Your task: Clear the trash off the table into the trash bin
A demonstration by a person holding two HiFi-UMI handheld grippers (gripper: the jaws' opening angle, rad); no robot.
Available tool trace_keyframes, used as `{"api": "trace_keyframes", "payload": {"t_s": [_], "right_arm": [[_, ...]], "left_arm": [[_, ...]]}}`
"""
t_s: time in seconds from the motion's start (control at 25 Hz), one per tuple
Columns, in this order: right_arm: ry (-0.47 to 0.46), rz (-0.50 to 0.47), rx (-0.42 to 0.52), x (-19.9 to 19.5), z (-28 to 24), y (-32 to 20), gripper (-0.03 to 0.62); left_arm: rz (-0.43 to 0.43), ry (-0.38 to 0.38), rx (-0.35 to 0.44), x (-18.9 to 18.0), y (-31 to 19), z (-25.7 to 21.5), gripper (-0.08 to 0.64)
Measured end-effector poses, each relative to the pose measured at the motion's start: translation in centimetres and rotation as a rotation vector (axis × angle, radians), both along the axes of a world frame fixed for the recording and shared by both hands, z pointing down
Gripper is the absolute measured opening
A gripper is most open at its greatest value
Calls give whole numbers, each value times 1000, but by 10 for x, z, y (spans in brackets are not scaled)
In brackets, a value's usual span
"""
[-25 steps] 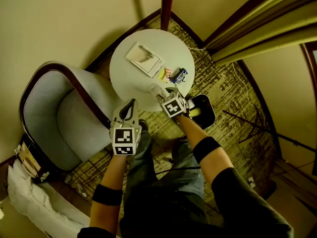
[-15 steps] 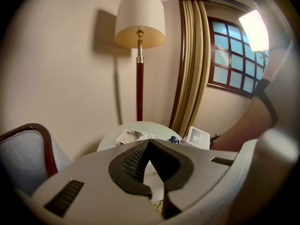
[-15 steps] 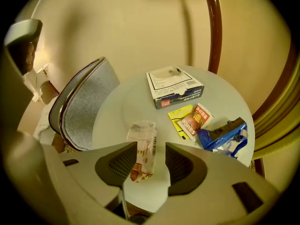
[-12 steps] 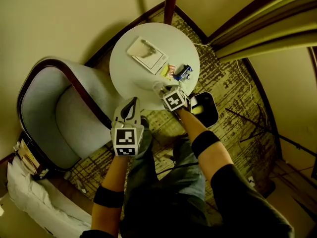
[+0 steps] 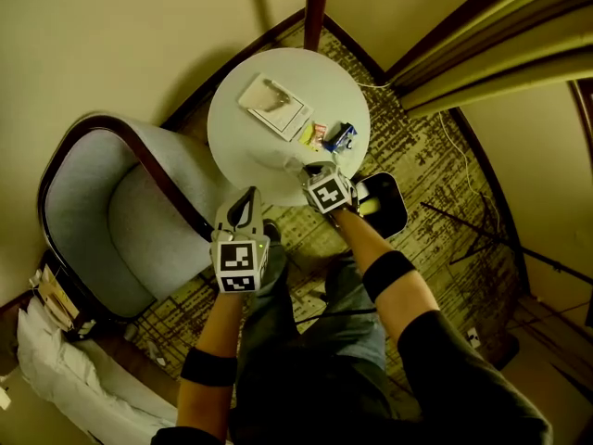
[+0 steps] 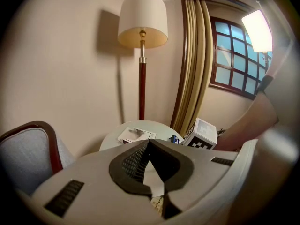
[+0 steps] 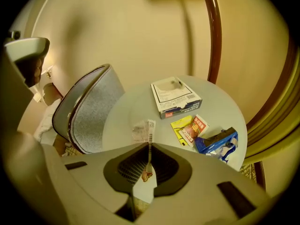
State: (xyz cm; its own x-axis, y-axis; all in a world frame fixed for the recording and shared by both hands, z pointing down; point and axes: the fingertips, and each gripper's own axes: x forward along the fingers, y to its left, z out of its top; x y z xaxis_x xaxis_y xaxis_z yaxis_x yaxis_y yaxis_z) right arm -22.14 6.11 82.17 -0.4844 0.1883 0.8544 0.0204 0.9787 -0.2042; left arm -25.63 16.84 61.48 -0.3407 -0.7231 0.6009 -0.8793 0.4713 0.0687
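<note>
A crumpled clear wrapper [image 7: 140,130] with a barcode strip lies near the front edge of the round white table [image 5: 243,146]. My right gripper [image 7: 149,145] is shut on its strip; the jaws have just been closing with the wrapper between them. In the head view the right gripper [image 5: 304,169] reaches over the table's near edge. Farther back lie a white box [image 7: 174,97], yellow and red sauce packets [image 7: 191,128] and a blue wrapper [image 7: 218,142]. The black trash bin [image 5: 397,202] stands on the floor to the right. My left gripper [image 5: 245,198] is shut and empty, off the table.
A grey armchair [image 5: 120,221] with a dark wood frame stands left of the table. A floor lamp [image 6: 142,27] rises behind it, with curtains [image 6: 194,55] to the right. A patterned carpet [image 5: 435,193] covers the floor and a cable runs along it.
The right gripper's jaws have closed on the clear wrapper at the table's near edge. The left gripper has stayed where it was.
</note>
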Motion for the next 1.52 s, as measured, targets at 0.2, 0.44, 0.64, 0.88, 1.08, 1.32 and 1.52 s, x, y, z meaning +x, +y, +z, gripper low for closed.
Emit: {"api": "trace_keyframes", "payload": {"t_s": [0.2, 0.44, 0.64, 0.88, 1.08, 1.32, 1.52], "right_arm": [[-75, 22, 1, 2, -55, -4, 35], [-230, 48, 10, 2, -150, -5, 35], [-344, 53, 48, 28, -210, -11, 35], [-443, 122, 61, 52, -281, -5, 35], [-477, 180, 87, 77, -302, -19, 35], [-491, 319, 122, 116, -321, -55, 35], [-466, 492, 164, 186, -316, -97, 35]], "left_arm": [[5, -9, 17, 7, -1, -22, 0], [6, -27, 44, 13, 6, -58, 0], [23, -37, 64, 22, 8, -86, 0], [36, -44, 72, 20, 17, -101, 0], [114, -45, 70, 35, -4, -115, 0], [276, -73, 71, 64, -62, -113, 0], [482, -44, 97, 132, -126, -124, 0]]}}
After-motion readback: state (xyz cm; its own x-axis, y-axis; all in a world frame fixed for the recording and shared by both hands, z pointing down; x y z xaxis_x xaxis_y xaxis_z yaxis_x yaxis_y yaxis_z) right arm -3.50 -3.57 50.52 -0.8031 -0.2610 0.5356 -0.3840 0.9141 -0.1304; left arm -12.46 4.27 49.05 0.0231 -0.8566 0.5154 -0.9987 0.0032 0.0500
